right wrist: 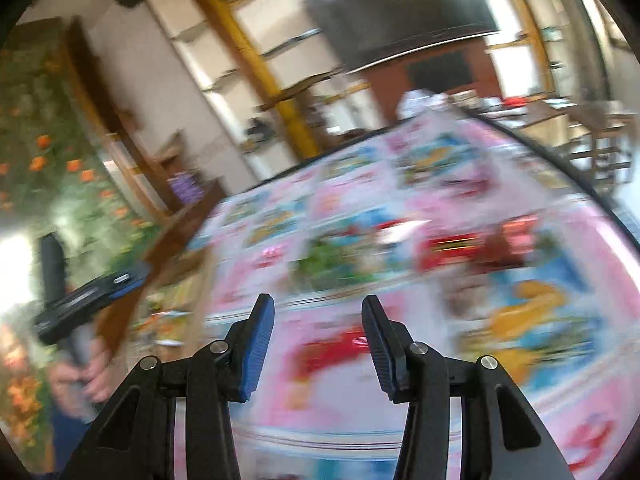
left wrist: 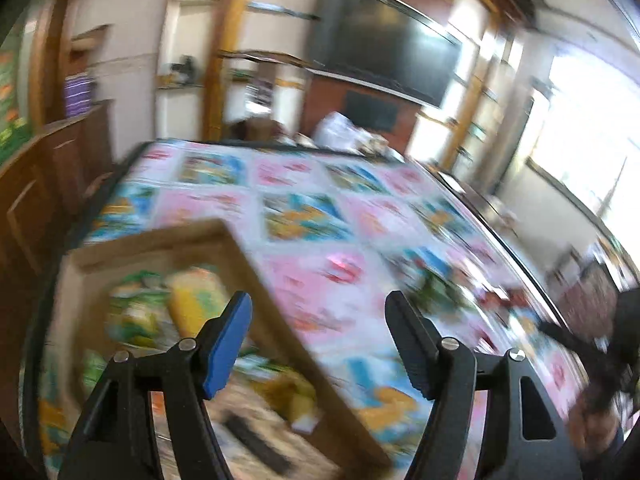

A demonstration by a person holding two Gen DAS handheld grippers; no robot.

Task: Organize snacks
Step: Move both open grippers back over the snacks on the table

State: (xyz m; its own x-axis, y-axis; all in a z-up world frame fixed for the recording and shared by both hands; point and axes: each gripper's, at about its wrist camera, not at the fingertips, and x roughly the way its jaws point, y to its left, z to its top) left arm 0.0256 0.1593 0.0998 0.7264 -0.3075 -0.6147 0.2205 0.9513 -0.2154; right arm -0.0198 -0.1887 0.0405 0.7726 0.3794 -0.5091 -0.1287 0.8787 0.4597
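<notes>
The surface (left wrist: 320,216) wears a pink-and-blue cartoon-printed cloth; an open brown cardboard box (left wrist: 256,280) of snack packets rests on it; blurred red and green packets (right wrist: 400,248) lie loose.

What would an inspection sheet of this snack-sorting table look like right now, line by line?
Surface: table under a cloth of pink and blue picture squares; both views blurred.
Job's things: cardboard box at the table's near left, with green and yellow snack packets inside; loose green and red packets lie mid-table.
Clutter: a white bag at the far end.
Grippers: left gripper open over the box's edge, nothing between its fingers; right gripper open above the cloth, empty.
Cables: nothing seen.
Surroundings: dark television, wall shelves, wooden cabinet, bright window.
</notes>
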